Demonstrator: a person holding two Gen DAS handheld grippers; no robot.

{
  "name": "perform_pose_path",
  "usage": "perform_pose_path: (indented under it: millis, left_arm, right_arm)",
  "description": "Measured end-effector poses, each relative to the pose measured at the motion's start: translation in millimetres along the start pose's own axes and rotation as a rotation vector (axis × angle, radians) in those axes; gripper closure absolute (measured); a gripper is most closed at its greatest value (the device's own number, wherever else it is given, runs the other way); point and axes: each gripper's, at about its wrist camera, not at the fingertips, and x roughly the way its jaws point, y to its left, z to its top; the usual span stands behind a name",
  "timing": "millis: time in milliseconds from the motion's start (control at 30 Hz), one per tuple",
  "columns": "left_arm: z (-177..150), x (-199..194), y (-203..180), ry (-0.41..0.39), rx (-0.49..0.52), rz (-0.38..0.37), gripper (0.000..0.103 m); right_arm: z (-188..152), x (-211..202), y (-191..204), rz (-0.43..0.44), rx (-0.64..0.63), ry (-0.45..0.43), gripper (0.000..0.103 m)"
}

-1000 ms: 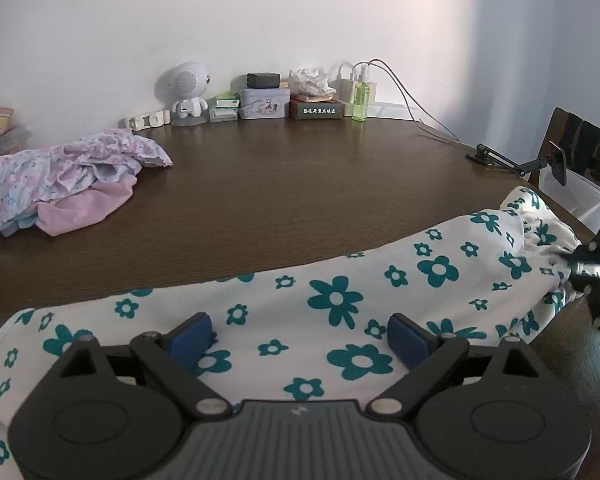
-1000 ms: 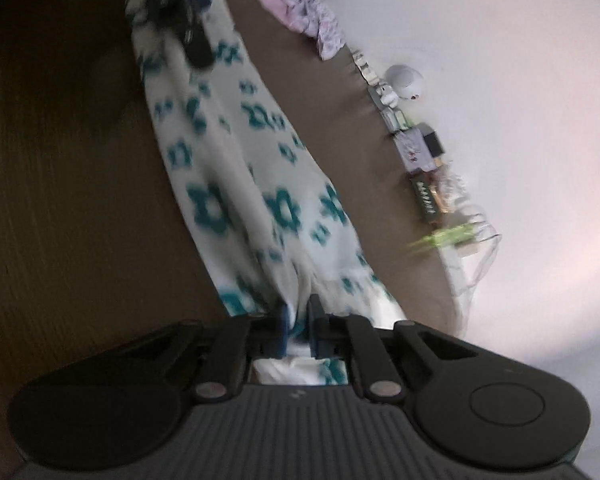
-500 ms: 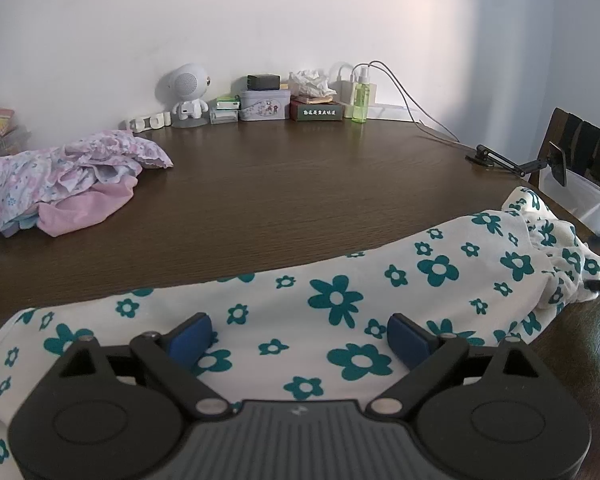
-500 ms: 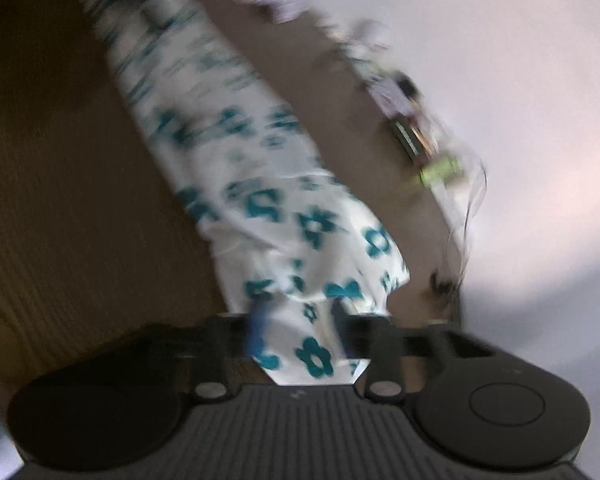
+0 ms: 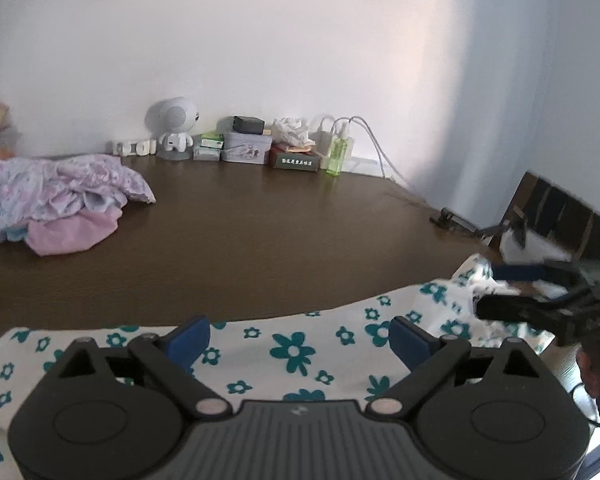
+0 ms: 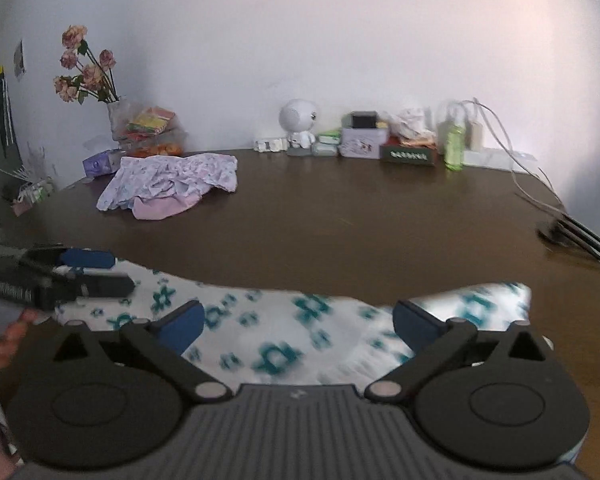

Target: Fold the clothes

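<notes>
A white garment with teal flowers (image 5: 292, 350) lies in a long band across the near edge of the dark wooden table (image 5: 260, 240). My left gripper (image 5: 300, 340) hovers over its left half, open, with the cloth below the pads and not pinched. My right gripper (image 6: 298, 326) is over the garment (image 6: 284, 336) near its right end; its jaws are opening and nothing is pressed between them. Each gripper shows in the other's view: the right gripper (image 5: 496, 290) at the far right, the left gripper (image 6: 112, 272) at the far left.
A crumpled pile of pink and lilac clothes (image 6: 168, 184) lies at the back left. Along the wall stand a white robot figurine (image 5: 174, 128), small boxes, a green bottle (image 5: 336, 156) and cables. A black clamp (image 5: 452, 218) and a chair (image 5: 560, 216) are at the right, a flower vase (image 6: 88, 68) at the left.
My right gripper was shut on the garment's end; it has let go, opened wide, rolled upright and lifted. The cloth end now rests on the table. The left gripper stayed put.
</notes>
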Motion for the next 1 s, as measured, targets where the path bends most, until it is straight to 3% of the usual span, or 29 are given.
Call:
perform_pose_path:
  millis: [67,100,133,233,333,433,533,767,833,933,1000]
  left_arm:
    - [-4,7,0,0.025,0.005,0.025,0.009]
    - [-6,11,1,0.038,0.006,0.037,0.010]
    - [-9,13,2,0.049,0.003,0.046,0.011]
    - [-18,17,12,0.083,-0.007,0.075,0.016]
    - [-23,13,16,0.079,0.015,0.075,0.016]
    - [-26,11,20,0.073,0.012,0.079,0.016]
    - [-28,10,20,0.068,0.013,0.085,0.016]
    - [-23,0,26,0.039,0.001,0.079,0.015]
    - [-18,-13,37,0.010,-0.018,0.087,0.015]
    - [-12,-34,60,-0.013,-0.041,0.150,0.015]
    - [-12,-43,75,-0.002,-0.047,0.188,0.017]
  right_arm:
    - [2,16,13,-0.012,-0.015,0.021,0.037]
    - [1,23,16,-0.023,-0.023,0.038,0.064]
    - [1,29,19,-0.036,-0.031,0.058,0.078]
    - [-3,42,18,-0.097,-0.061,0.103,0.088]
    - [-9,38,1,-0.181,-0.061,0.117,0.089]
    - [-16,26,-28,-0.209,0.000,0.119,0.101]
    - [-25,17,-49,-0.313,0.034,0.126,0.099]
    - [-30,8,-56,-0.299,0.057,0.114,0.095]
    - [-26,-4,-56,-0.247,0.105,0.072,0.085]
    - [-20,-19,-43,-0.150,0.098,0.019,0.052]
    - [-18,-22,-28,-0.098,0.062,0.011,0.050]
